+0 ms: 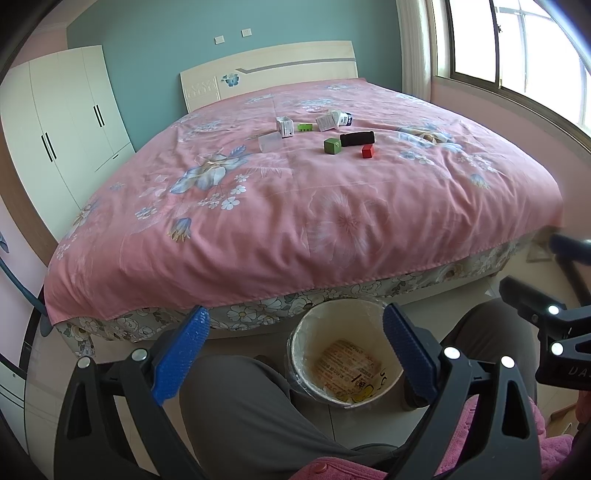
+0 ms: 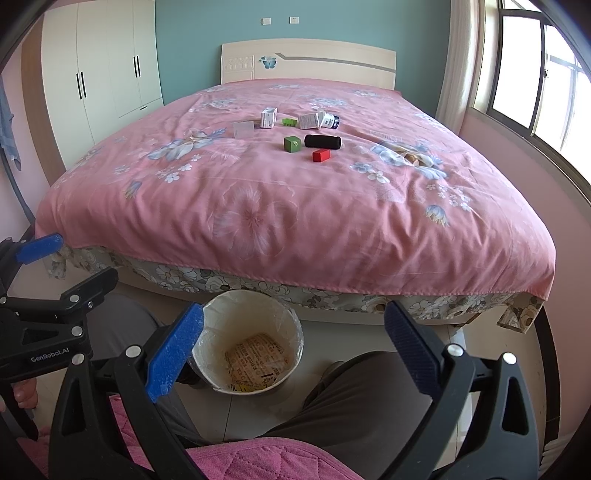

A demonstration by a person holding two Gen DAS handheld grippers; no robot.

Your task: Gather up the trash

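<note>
Here, pink floral bedspread [image 2: 295, 206] strewn with small boxes, teal wall [image 2: 332, 26], both tongs wide.

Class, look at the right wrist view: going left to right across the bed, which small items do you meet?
Translucent cup → white box → green block → black roller → dark-capped bottle.

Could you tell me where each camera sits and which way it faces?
Left wrist: on the left gripper, low, facing the bed; grey-trousered knees and the right gripper show.
Right wrist: on the right gripper, same heading; a knee and the left gripper show.
Shared: the lined trash bin, the green block and the black roller.
</note>
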